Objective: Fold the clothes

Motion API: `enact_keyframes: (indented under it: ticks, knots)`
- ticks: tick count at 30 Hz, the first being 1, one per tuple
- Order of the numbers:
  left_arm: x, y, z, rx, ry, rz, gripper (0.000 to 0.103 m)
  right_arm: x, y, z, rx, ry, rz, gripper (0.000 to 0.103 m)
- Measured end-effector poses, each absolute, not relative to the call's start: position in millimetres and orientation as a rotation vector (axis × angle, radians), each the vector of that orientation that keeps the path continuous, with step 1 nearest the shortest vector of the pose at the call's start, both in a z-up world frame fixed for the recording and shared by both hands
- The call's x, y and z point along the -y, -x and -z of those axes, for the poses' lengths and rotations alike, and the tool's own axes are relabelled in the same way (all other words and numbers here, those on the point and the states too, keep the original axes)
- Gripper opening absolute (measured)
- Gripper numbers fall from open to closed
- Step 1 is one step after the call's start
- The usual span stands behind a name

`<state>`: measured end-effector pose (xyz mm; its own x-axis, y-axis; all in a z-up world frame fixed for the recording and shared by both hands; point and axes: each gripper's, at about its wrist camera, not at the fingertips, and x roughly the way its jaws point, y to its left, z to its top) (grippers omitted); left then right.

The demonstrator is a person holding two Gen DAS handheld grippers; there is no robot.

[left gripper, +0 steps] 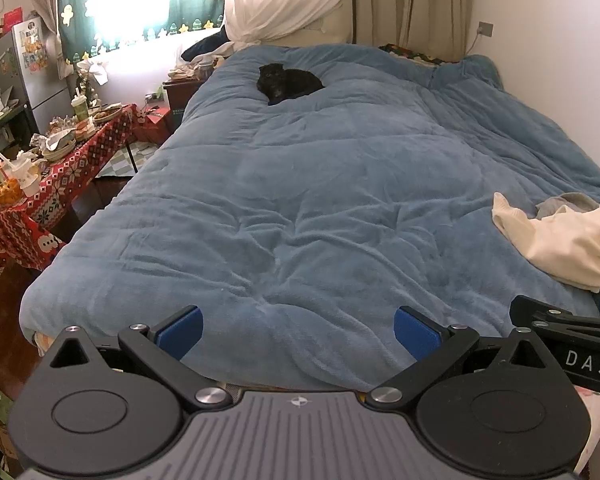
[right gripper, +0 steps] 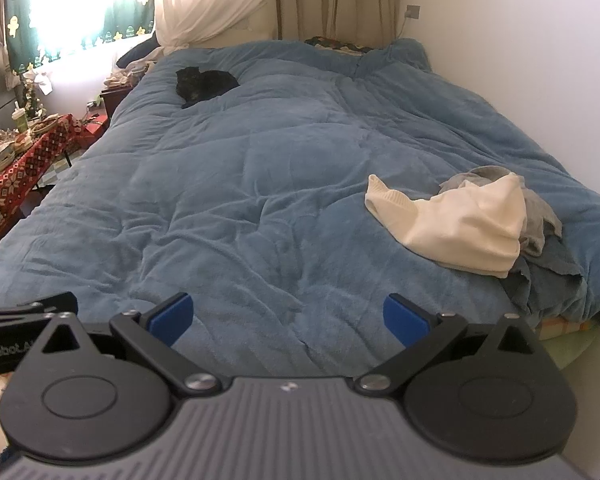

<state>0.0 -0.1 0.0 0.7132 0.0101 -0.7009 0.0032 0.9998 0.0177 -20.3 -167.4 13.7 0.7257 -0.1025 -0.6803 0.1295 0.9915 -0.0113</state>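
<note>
Both grippers, left (left gripper: 298,330) and right (right gripper: 288,318), are hovering spread wide and empty over the bed's near edge. Clothes (right gripper: 468,220) are lying heaped at the right, on the blue blanket (right gripper: 260,200). Risk: jaws are likely pinching blanket along with cloth, or lifting two garments together.

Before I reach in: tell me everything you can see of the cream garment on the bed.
The cream garment looks like soft knit, with a ribbed edge at its left end. It lies crumpled and unfolded on the blue duvet, near the bed's right side, draped partly over a grey garment. Neither hand-held gripper touches it.
</note>
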Motion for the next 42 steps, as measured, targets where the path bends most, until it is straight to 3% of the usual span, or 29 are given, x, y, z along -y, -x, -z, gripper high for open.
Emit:
enact_keyframes:
  ticks: [42]
  knots:
    - [2.9, -0.7, 1.0, -0.781, -0.025, 0.001, 0.101, 169.7, 17.5, -7.0, -0.755, -0.045, 0.131, 0.102]
